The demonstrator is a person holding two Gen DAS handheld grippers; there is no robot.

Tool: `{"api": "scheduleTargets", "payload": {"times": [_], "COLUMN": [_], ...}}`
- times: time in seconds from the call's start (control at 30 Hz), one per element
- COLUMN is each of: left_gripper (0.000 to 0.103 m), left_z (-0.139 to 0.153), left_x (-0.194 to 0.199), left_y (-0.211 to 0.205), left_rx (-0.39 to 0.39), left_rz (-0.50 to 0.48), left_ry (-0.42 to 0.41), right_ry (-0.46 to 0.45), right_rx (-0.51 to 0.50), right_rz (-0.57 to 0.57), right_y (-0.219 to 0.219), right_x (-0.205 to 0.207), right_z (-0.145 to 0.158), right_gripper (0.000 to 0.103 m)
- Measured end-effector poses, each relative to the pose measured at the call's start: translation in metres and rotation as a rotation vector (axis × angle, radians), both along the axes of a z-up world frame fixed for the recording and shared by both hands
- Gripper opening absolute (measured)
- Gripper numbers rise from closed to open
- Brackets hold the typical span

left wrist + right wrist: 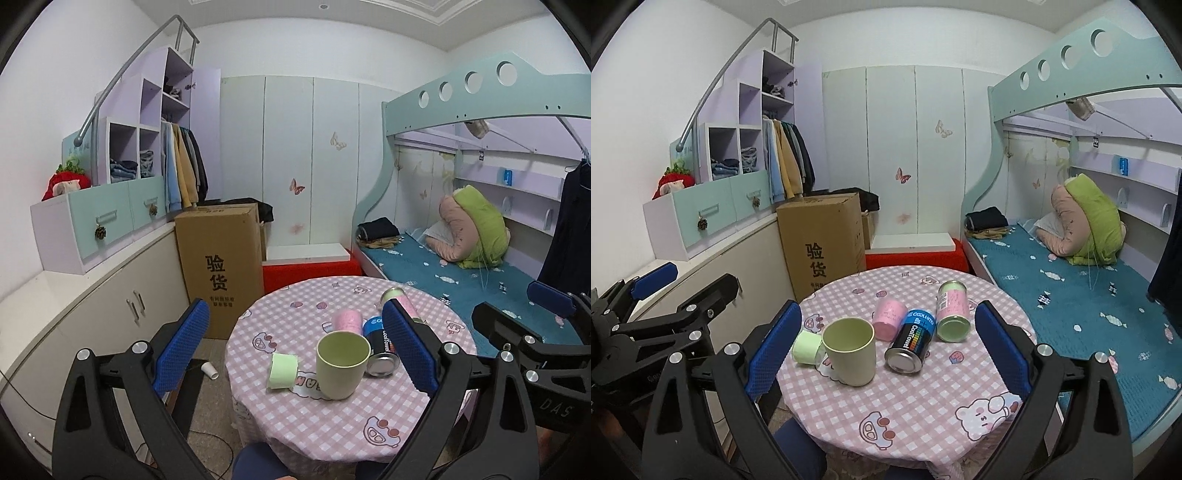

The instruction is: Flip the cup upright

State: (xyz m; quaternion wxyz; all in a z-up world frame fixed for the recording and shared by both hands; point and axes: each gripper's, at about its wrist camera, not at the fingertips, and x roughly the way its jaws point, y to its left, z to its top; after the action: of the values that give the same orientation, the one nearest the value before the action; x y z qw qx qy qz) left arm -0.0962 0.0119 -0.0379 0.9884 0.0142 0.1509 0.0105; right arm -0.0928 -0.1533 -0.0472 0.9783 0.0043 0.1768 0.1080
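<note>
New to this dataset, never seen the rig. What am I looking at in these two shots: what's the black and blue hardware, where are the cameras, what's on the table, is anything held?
There is no robot arm. A person holds a two-finger gripper in each hand, and each gripper carries a fisheye camera that looks forward along its blue-padded fingers. One picture is from the left gripper, the other from the right gripper; each also catches the other gripper at its edge.

Both hover above a round table with a pink checked cloth. On it a pale green cup stands upright, mouth up. Beside it lie a small green roll, a pink cylinder, a black and blue can and a pink and green can, all on their sides.

Both grippers are open and hold nothing.
</note>
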Motion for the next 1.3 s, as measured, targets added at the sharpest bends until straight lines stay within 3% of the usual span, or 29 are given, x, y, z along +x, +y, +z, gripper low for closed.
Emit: {"api": "scheduleTargets", "payload": {"times": [1.3], "left_gripper": [0.098], "left_z": [0.0052], "left_x": [0.0081], "left_y": [-0.0030], "left_rx": [-0.005], "left_rz": [0.001], "left_ry": [-0.011], "right_ry": [-0.015], "right_rx": [0.006], "right_rz": [-0.016], "right_y": [-0.0103], "right_x": [-0.0012], "right_z": [-0.0012], "right_gripper": [0.092]}}
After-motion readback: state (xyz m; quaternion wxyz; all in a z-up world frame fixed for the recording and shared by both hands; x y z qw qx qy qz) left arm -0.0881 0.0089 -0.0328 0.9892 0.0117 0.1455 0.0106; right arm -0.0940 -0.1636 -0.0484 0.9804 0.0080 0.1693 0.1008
